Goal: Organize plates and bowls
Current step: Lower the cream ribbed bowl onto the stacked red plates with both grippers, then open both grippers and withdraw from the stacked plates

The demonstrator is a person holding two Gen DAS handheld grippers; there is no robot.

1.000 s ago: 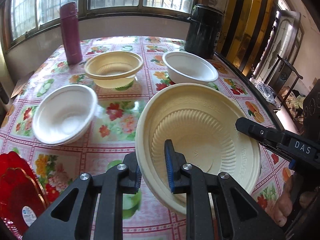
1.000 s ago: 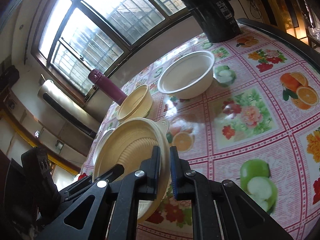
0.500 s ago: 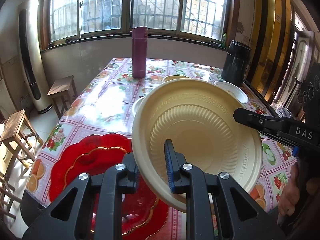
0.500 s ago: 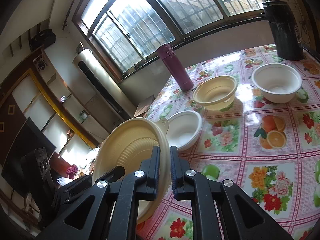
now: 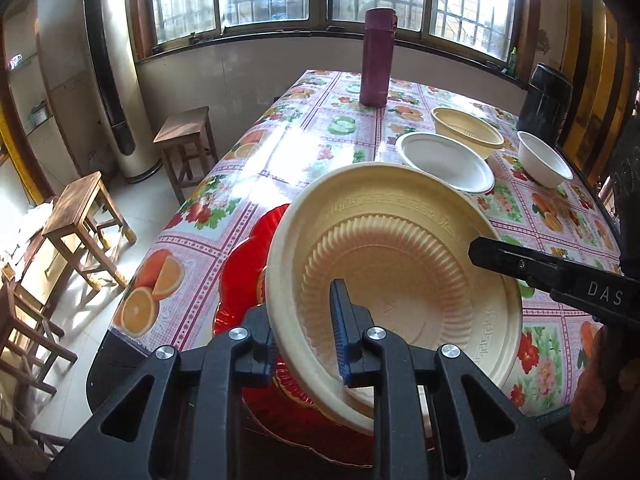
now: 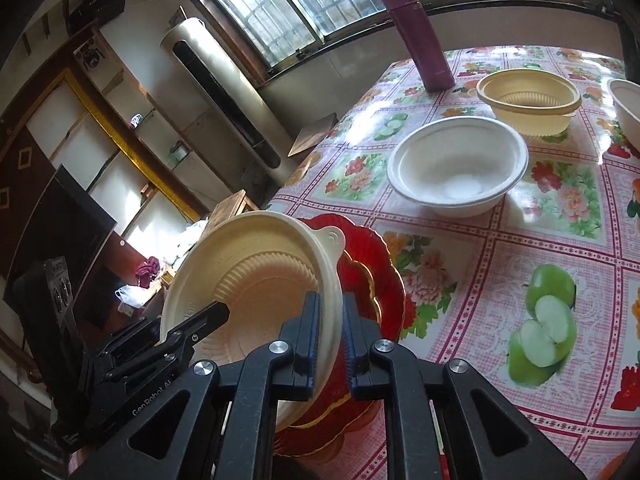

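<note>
Both grippers hold a large cream plate (image 5: 400,264) by its rim, tilted, above a red plate (image 5: 240,276) at the table's near left corner. My left gripper (image 5: 306,344) is shut on the near rim. My right gripper (image 6: 330,340) is shut on the opposite rim of the cream plate (image 6: 256,284); its finger shows in the left wrist view (image 5: 520,264). The red plate (image 6: 372,276) lies partly hidden under the cream one. A white bowl (image 6: 456,168), a cream bowl (image 6: 528,96) and another white bowl (image 5: 544,160) stand farther back.
A maroon flask (image 5: 377,58) stands at the table's far end and a black kettle (image 5: 544,96) at the far right. Wooden stools (image 5: 80,224) stand on the floor left of the table (image 5: 280,152). A tall air conditioner (image 5: 112,80) stands by the wall.
Both grippers have carried the cream plate leftward from the table's middle to above the red plate at the near left corner. Both stayed shut on its rim.
</note>
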